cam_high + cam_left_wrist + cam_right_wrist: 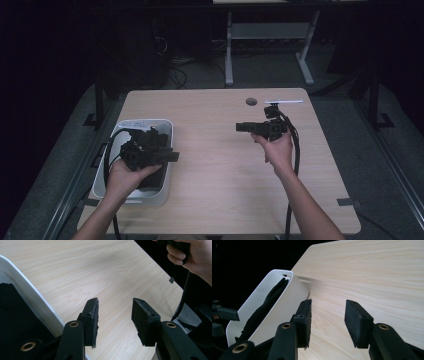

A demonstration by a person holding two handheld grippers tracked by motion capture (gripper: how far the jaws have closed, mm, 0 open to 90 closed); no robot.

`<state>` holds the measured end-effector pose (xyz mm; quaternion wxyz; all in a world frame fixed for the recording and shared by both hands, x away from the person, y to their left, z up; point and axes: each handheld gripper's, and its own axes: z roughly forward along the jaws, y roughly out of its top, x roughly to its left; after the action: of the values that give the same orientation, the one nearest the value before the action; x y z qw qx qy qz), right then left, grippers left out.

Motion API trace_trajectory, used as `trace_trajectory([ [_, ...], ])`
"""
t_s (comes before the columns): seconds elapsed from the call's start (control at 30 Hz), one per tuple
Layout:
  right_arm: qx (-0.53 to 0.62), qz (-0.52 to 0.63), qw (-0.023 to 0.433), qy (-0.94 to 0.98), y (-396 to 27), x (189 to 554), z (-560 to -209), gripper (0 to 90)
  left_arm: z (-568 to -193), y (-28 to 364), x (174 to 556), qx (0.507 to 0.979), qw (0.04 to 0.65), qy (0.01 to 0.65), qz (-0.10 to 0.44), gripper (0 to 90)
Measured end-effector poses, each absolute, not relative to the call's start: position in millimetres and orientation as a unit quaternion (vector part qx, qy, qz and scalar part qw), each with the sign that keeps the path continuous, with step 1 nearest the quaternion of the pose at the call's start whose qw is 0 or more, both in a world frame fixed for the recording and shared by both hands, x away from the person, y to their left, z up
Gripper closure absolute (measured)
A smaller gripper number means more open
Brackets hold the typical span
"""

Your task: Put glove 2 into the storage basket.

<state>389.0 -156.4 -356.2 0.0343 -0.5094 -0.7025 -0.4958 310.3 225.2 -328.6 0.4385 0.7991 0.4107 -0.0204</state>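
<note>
A white bin stands at the left of the wooden table with black material inside it. My left gripper hovers over the bin's right rim and points right. Its jaws are open, with bare tabletop between them in the left gripper view. The bin's rim and the black material lie to their left. My right gripper is held above the table's right half and points left toward the bin. It is open with nothing between its pads.
A round cable hole and a pale strip sit near the table's far edge. Cables trail from both grippers off the near edge. A white-legged desk frame stands beyond the table on the dark floor.
</note>
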Motion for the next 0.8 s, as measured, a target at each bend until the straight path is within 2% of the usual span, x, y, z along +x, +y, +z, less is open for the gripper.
trace_trajectory([
  [0.8,-0.534,-0.491,0.025,-0.688,-204,379,-366,55.3,-338,174,313,0.821,0.429,0.375,-0.041,56.5],
])
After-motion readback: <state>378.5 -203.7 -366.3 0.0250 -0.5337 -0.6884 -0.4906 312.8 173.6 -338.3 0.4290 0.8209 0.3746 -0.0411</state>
